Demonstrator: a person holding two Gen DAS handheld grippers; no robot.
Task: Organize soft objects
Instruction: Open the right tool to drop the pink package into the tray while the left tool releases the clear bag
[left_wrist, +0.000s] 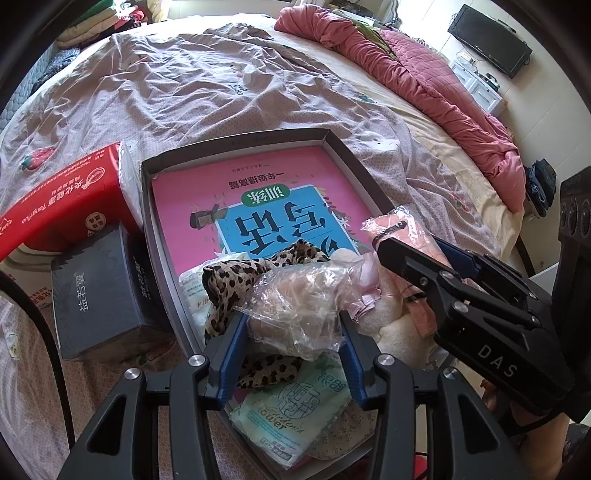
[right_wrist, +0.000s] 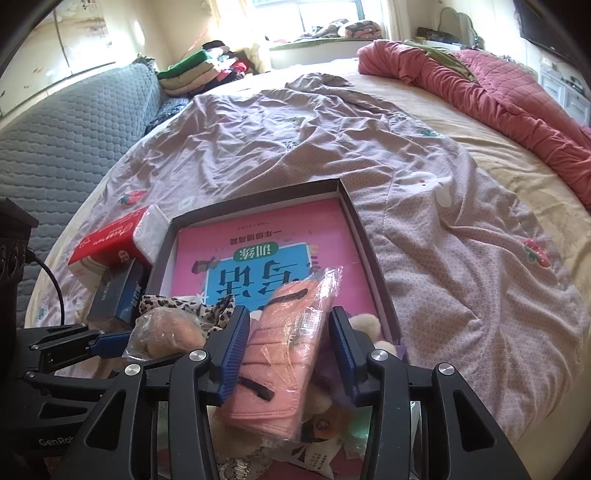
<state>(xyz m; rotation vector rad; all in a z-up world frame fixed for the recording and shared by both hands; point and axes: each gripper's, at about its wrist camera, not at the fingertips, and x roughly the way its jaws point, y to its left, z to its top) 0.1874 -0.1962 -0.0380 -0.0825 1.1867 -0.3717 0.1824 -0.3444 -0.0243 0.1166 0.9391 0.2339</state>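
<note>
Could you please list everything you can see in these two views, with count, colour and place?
Box tray: one, grey, on the bed.
Book: one, pink and blue, flat inside the tray.
Clear bag: one, beige contents, between the left gripper's fingers.
Pink packet: one, in plastic, between the right gripper's fingers.
Leopard scarf: one, brown-spotted, in the tray.
Tissue pack: one, green-white, tray's near end.
Red carton: one, left of the tray.
Dark box: one, beside the carton.
Quilt: one, pink, far side.
Left gripper; right gripper: black, blue pads.
</note>
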